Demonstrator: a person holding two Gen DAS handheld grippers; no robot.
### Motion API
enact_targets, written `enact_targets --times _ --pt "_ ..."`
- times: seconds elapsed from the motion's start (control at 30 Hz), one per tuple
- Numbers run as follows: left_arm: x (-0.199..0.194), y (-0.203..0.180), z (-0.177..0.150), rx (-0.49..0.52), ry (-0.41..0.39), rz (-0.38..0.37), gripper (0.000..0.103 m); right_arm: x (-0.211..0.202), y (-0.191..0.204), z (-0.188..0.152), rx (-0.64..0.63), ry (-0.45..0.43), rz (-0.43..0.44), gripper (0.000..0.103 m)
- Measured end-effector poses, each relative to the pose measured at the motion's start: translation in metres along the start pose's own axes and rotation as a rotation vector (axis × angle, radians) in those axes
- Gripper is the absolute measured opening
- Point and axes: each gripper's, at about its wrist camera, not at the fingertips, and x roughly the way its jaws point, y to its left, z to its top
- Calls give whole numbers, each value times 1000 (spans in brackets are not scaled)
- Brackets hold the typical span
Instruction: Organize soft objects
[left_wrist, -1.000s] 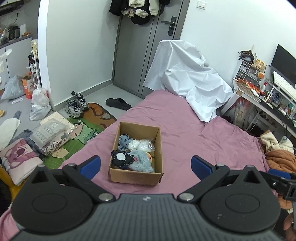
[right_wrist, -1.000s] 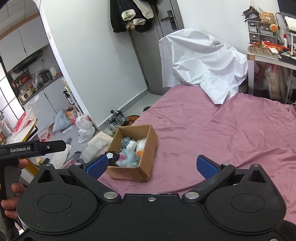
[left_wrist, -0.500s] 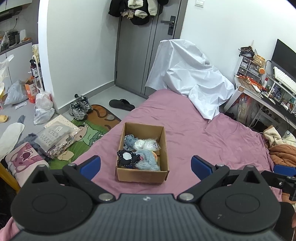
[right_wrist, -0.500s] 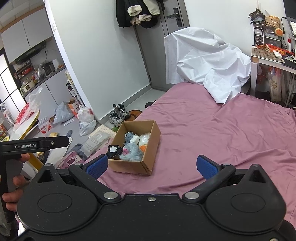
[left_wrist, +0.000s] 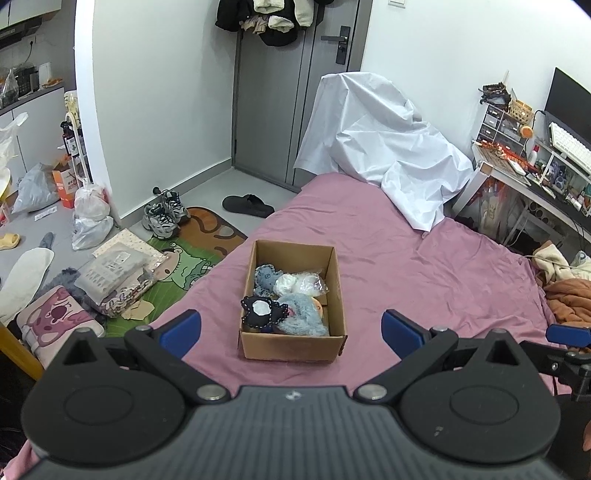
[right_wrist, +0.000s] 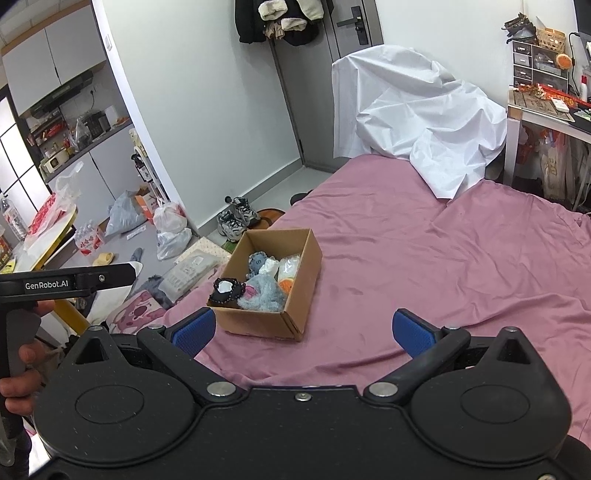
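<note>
An open cardboard box (left_wrist: 295, 343) stands on the pink bed sheet (left_wrist: 424, 266) near its left edge. Inside lie several soft toys: a fluffy blue plush (left_wrist: 301, 317), a dark round plush with a white centre (left_wrist: 261, 309), a small blue plush (left_wrist: 266, 277) and white toys in clear wrap (left_wrist: 301, 283). My left gripper (left_wrist: 291, 330) is open and empty, held back from the box. My right gripper (right_wrist: 302, 330) is open and empty, held back to the box's right (right_wrist: 266, 319). The plushes (right_wrist: 260, 293) also show there.
A white sheet (left_wrist: 384, 147) covers something at the bed's far end. A cluttered desk (left_wrist: 535, 173) is at right, orange clothing (left_wrist: 569, 295) beside it. Shoes (left_wrist: 162, 218), bags (left_wrist: 92, 218), a green rug (left_wrist: 177, 269) and packages (left_wrist: 110, 273) lie on the floor to the left.
Both grippers have drawn back and risen a little from the box, which now looks smaller and more centred. The jaws stayed open and empty.
</note>
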Motion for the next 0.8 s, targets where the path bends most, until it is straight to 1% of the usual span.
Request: enact_targets --times 0.1,0.3,0.8 --pt "1 -2 0 17 -2 15 103 3 0 -1 6 10 10 103" --pt "4 2 0 8 2 26 103 7 2 -1 12 20 11 103" --pt "2 5 -2 19 9 25 103 8 3 -1 7 21 6 103"
